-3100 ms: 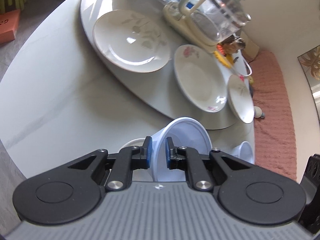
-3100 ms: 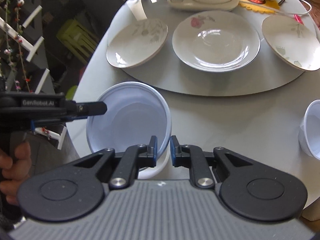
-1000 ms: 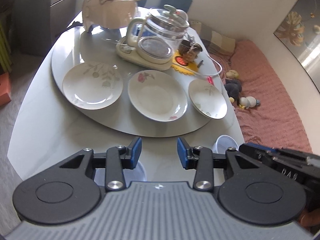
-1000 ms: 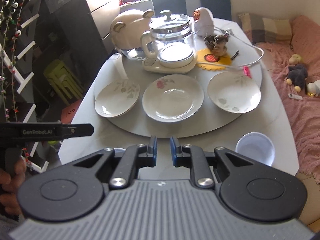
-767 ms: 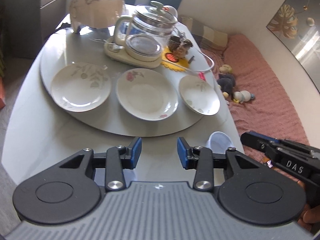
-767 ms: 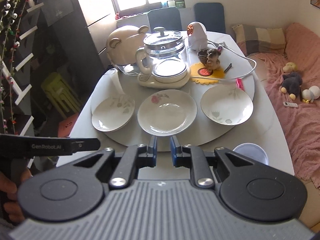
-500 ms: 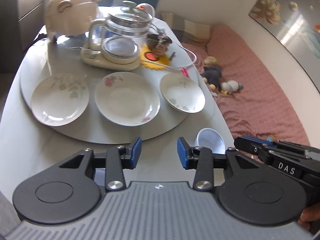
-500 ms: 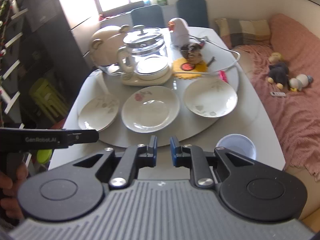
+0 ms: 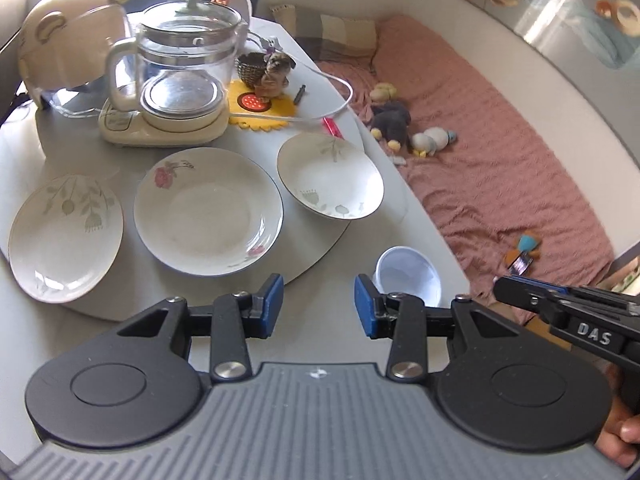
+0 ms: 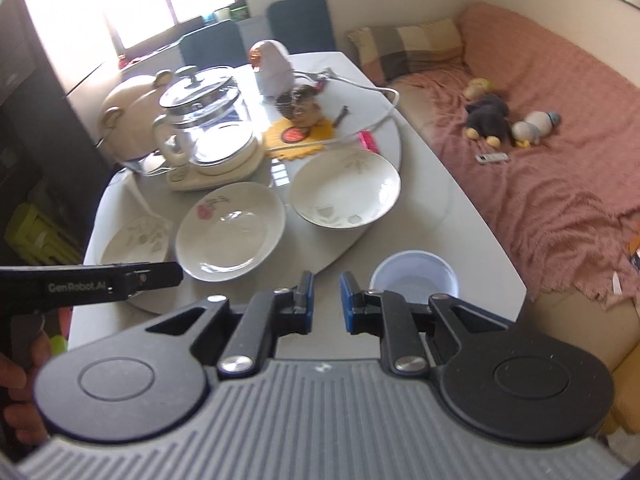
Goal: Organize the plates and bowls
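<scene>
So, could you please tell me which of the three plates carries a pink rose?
The middle plate, between two plates with grey-green leaf sprigs; it alone has pink flowers on its rim.

Right gripper (image 10: 324,303) empty, jaws slightly apart; white bowl (image 10: 414,277) just beyond; three plates (image 10: 230,236) on turntable (image 10: 340,248)
</scene>
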`<action>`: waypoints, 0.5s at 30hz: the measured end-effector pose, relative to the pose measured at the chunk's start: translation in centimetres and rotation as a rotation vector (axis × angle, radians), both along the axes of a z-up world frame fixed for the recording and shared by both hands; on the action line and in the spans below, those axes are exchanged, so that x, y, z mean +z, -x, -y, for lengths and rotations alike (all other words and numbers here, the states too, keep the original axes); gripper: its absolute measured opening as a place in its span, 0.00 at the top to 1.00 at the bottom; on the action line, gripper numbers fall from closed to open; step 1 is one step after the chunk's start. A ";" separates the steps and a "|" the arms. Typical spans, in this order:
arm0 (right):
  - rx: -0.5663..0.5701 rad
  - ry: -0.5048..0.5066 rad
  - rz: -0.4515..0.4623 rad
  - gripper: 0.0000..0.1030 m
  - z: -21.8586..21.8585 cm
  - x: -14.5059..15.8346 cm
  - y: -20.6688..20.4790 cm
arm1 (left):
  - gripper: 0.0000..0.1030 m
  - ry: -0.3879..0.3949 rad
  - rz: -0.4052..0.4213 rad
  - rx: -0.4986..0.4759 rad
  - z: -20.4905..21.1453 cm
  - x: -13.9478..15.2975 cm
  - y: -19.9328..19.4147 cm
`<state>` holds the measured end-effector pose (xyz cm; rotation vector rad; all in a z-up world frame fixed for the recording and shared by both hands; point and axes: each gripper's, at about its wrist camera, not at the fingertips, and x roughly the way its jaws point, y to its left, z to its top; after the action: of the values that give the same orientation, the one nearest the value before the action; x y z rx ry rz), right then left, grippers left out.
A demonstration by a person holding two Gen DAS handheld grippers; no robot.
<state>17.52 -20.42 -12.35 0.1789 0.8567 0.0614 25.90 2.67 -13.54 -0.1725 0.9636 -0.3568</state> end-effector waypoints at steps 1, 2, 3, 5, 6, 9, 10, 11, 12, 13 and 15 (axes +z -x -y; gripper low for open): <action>-0.008 -0.009 -0.004 0.82 0.4 -0.2 0.0 | 0.57 -0.005 -0.004 -0.004 0.3 -0.2 -0.3; -0.012 -0.021 -0.007 0.82 0.8 -0.4 -0.1 | 0.57 -0.004 -0.016 -0.005 0.6 -0.3 -0.7; -0.012 -0.030 -0.009 0.82 1.3 -0.6 -0.2 | 0.57 0.000 -0.022 -0.009 0.9 -0.5 -0.9; -0.008 -0.035 -0.019 0.82 2.1 -1.4 -0.9 | 0.57 -0.030 -0.029 -0.012 2.0 -1.1 -1.6; -0.005 -0.037 -0.025 0.82 2.5 -1.7 -1.2 | 0.57 -0.047 -0.038 -0.008 2.6 -1.3 -1.9; 0.020 -0.048 -0.021 0.82 4.0 -2.5 -2.3 | 0.57 -0.020 -0.078 0.011 4.2 -2.1 -2.9; 0.031 -0.040 -0.019 0.82 4.5 -2.7 -2.7 | 0.57 -0.008 -0.088 0.015 4.7 -2.4 -3.2; 0.036 -0.031 -0.021 0.82 5.0 -3.0 -3.1 | 0.57 -0.001 -0.088 0.017 5.3 -2.7 -3.5; 0.037 -0.029 -0.023 0.82 5.5 -3.4 -3.4 | 0.57 -0.003 -0.089 0.022 5.8 -3.2 -4.0; 0.037 -0.031 -0.025 0.82 6.0 -3.8 -3.7 | 0.57 -0.016 -0.100 0.024 6.5 -3.8 -4.4; 0.031 -0.034 -0.039 0.82 7.1 -4.5 -4.5 | 0.57 -0.028 -0.117 0.014 7.9 -5.0 -5.4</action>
<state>21.99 -27.50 -16.84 0.1994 0.8974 0.1017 31.31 -5.19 -18.59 -0.1764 1.0821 -0.3233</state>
